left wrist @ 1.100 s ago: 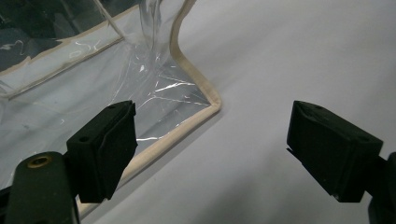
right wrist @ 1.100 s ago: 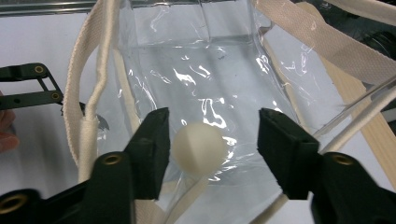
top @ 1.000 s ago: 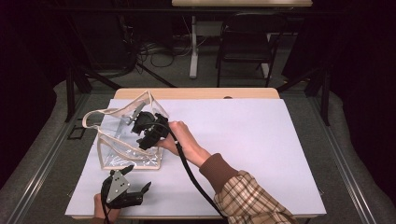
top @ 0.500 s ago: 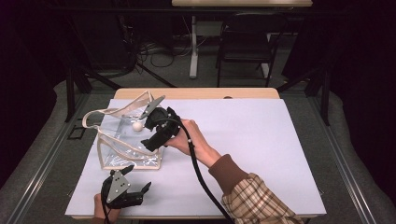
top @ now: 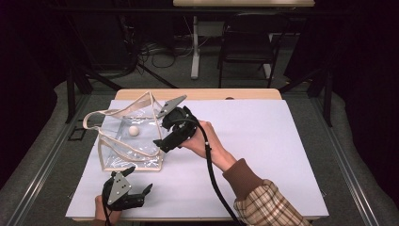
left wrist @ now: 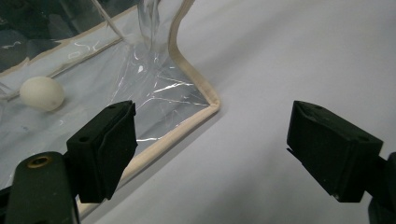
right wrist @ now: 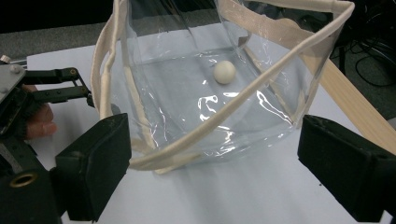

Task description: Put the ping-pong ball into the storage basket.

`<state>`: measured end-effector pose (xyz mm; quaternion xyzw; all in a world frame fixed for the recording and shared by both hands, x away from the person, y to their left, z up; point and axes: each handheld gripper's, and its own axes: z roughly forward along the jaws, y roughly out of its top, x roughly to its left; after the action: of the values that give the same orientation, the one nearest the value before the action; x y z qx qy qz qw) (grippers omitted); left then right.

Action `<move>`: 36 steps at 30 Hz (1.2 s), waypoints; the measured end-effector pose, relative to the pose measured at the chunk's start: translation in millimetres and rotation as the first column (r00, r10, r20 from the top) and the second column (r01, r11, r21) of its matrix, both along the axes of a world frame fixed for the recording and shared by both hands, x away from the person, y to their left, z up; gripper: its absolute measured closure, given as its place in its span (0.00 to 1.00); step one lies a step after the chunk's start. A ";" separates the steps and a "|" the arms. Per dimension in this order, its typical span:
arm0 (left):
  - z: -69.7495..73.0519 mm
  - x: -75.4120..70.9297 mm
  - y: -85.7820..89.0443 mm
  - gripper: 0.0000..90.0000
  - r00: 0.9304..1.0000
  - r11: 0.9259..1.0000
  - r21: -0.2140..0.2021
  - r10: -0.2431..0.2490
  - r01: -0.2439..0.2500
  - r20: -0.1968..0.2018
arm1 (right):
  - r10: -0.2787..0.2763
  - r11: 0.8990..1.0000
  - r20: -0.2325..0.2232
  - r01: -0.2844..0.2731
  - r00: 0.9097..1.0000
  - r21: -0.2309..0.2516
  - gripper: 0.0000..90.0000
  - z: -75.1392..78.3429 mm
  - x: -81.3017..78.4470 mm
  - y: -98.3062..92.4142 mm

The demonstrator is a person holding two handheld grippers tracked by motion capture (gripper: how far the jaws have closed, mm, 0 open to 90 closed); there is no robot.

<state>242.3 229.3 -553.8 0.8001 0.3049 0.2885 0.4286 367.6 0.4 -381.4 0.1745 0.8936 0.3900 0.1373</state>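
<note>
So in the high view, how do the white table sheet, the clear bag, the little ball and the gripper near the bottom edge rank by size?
Largest to smallest, as they look from above:
1. white table sheet
2. clear bag
3. left gripper, which sits nearer the camera, so its size may be flattered
4. ball, lying inside the bag

a bag (top: 129,141) is set on the left part of a table (top: 263,155), with a ball (top: 134,130) inside it. the right gripper (top: 160,143) is held at the bag's right edge; the left gripper (top: 141,195) is placed just before the bag's near corner.
</note>
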 end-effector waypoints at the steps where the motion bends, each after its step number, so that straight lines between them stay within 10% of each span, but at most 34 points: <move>1: 0.0 0.0 0.0 0.18 1.000 1.000 -0.001 0.000 0.000 0.000 | -0.004 1.000 0.000 0.004 1.000 0.003 0.09 -0.2 -0.9 -1.8; 36: 0.7 1.0 -2.4 0.18 1.000 1.000 -0.003 -0.002 0.002 0.000 | -0.074 0.997 0.022 0.074 0.997 -0.001 0.03 -12.8 -16.0 -64.0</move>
<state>243.3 226.9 -553.1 0.7998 0.3042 0.2877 0.4301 351.5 -63.6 -394.2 0.2029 0.8853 0.3860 0.1615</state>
